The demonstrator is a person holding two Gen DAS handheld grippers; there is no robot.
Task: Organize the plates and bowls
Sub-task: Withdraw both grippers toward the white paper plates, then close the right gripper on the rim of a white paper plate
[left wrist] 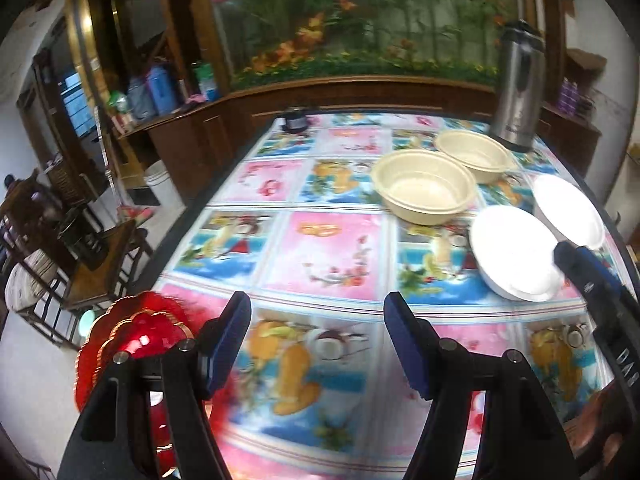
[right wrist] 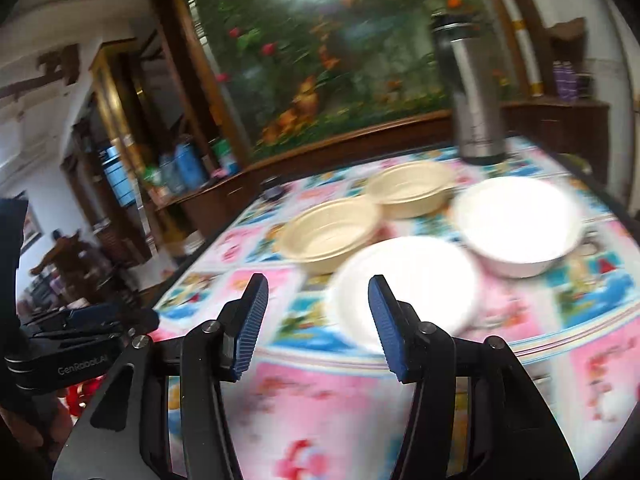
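Jaws of the left gripper [left wrist: 316,344] are standing wide apart with nothing between the pads; only the patterned cloth of the counter [left wrist: 328,256] is showing in the gap. Jaws of the right gripper [right wrist: 318,324] are standing moderately open and are likewise gripping nothing; the near white plate [right wrist: 404,284] is lying just beyond the right pad, not between the pads.

Outward from there, two white plates and two cream bowls are sitting in a loose cluster on the far right part of the counter. The near cream bowl [left wrist: 424,186] is lying touching or almost touching the far cream bowl [left wrist: 472,154], and the far white plate [left wrist: 568,210] is lying just beside the near one. A red, scalloped dish [left wrist: 132,336] is sitting at the near left edge, partly hidden behind the left gripper.

Handling, as a judgement: the white and cream pieces are looking like light, thin disposable ware, stiff enough to lift but liable to flex or slide on the glossy cloth. The rim is the best place to take hold, with a light squeeze.

A tall steel flask [left wrist: 518,92] is standing right behind the far bowl and is limiting reach there. A small dark object [left wrist: 295,119] is sitting at the far edge, clear of the work.
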